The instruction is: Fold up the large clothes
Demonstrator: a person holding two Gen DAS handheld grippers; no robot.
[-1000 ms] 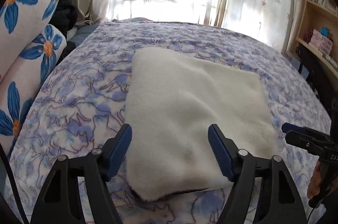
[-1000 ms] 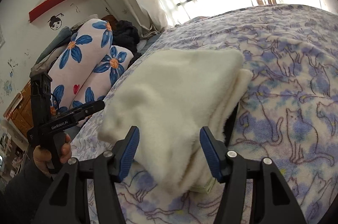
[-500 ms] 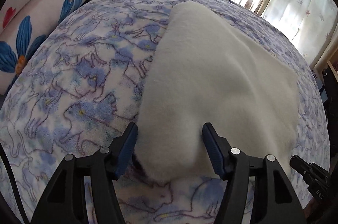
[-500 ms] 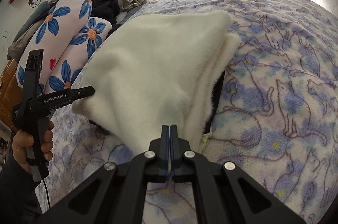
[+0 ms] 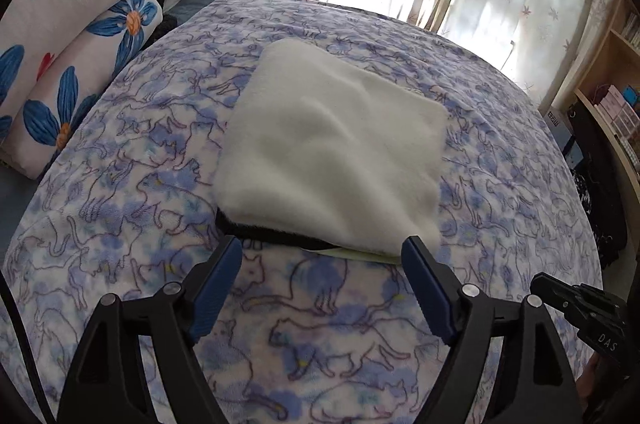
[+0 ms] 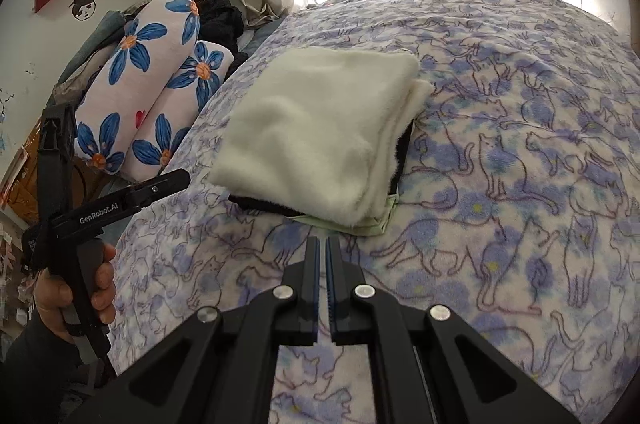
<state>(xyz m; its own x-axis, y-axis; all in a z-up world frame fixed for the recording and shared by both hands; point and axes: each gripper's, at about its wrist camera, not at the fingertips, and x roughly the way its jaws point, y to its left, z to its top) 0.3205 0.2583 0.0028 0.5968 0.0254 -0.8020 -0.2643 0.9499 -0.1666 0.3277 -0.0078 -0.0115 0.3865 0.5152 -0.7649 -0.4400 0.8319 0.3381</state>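
One cream fleece garment [image 5: 332,147] lies folded into a thick square on the cat-print bedspread [image 5: 120,159], a dark layer peeking out under its near edge. Both grippers hover just short of that edge, touching nothing. The left gripper [image 5: 320,288] has jaws opening wide (nothing between them), while the right gripper [image 6: 322,264] is pressed together, empty, facing the near corner.

Folded garment [image 5: 332,151] fluffy fleece; bedspread [image 5: 328,324] soft plush, matt.
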